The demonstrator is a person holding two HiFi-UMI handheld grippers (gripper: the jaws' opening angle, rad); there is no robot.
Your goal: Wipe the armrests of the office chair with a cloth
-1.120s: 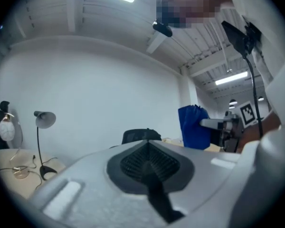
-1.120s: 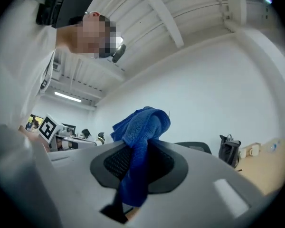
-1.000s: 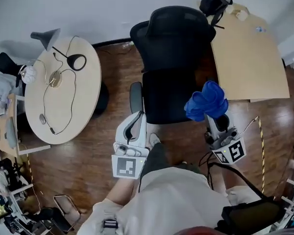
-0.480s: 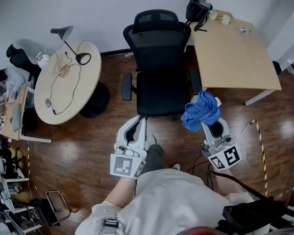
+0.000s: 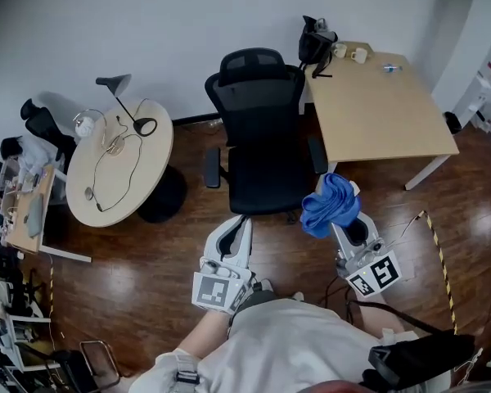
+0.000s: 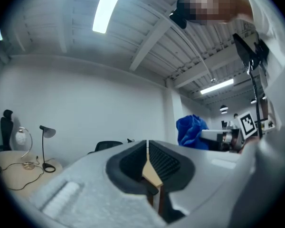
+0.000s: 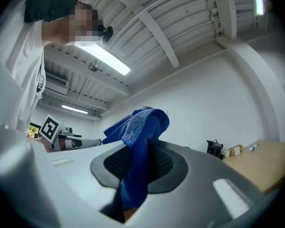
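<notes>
The black office chair (image 5: 262, 142) stands against the wall, with its left armrest (image 5: 212, 167) and right armrest (image 5: 317, 155) out to the sides. My right gripper (image 5: 337, 211) is held in front of the chair's right corner, shut on a bunched blue cloth (image 5: 331, 203). In the right gripper view the cloth (image 7: 138, 137) hangs pinched between the pads of the right gripper (image 7: 137, 167). My left gripper (image 5: 236, 229) is shut and holds nothing, in front of the seat's edge. Its jaws meet in the left gripper view, where the left gripper (image 6: 147, 151) points at the wall and the cloth (image 6: 190, 129) shows at the right.
A round table (image 5: 147, 182) with a desk lamp (image 5: 114, 84) and cables stands left of the chair. A wooden desk (image 5: 380, 109) with mugs and a black bag (image 5: 315, 43) stands to its right. Clutter lines the left edge. Striped tape (image 5: 438, 252) lies on the floor.
The view has pulled back from the chair. Both grippers now sit in front of the seat rather than beside it. The cloth stays in the right gripper.
</notes>
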